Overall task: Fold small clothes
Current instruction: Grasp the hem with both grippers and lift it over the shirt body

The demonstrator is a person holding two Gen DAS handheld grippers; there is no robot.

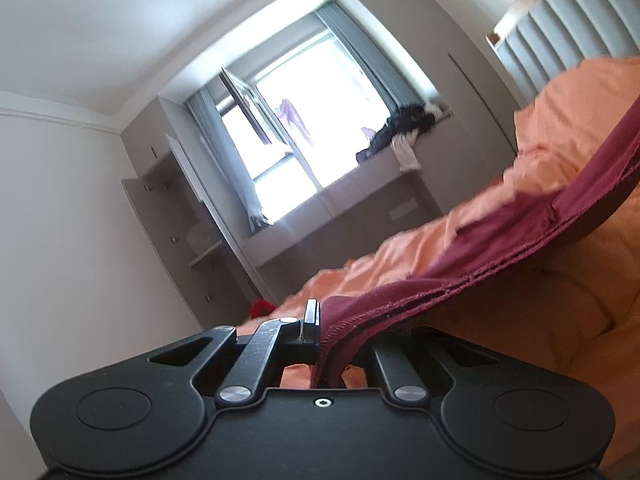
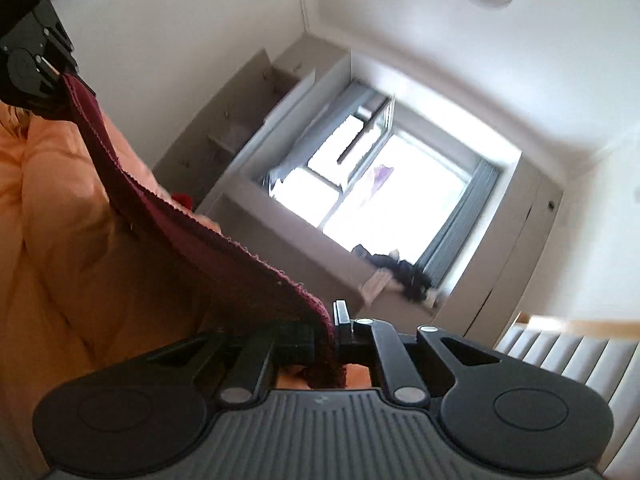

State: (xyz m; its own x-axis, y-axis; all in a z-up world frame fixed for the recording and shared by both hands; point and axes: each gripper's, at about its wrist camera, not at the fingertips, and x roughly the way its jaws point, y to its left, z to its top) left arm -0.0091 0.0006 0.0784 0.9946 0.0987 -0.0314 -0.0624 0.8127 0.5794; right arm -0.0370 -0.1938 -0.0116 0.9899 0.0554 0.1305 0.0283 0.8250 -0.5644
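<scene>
Both grippers, left (image 1: 320,330) and right (image 2: 334,330) | fingers pinch maroon garment (image 1: 500,240) | orange duvet (image 1: 580,100) beneath | window clutter (image 1: 400,128), probably clothes

We can read no text, label, brand or number in either view. A small pale mark sits on the ribbed top of the right gripper (image 2: 334,330), near its front edge, but it is too small for us to make out.
</scene>
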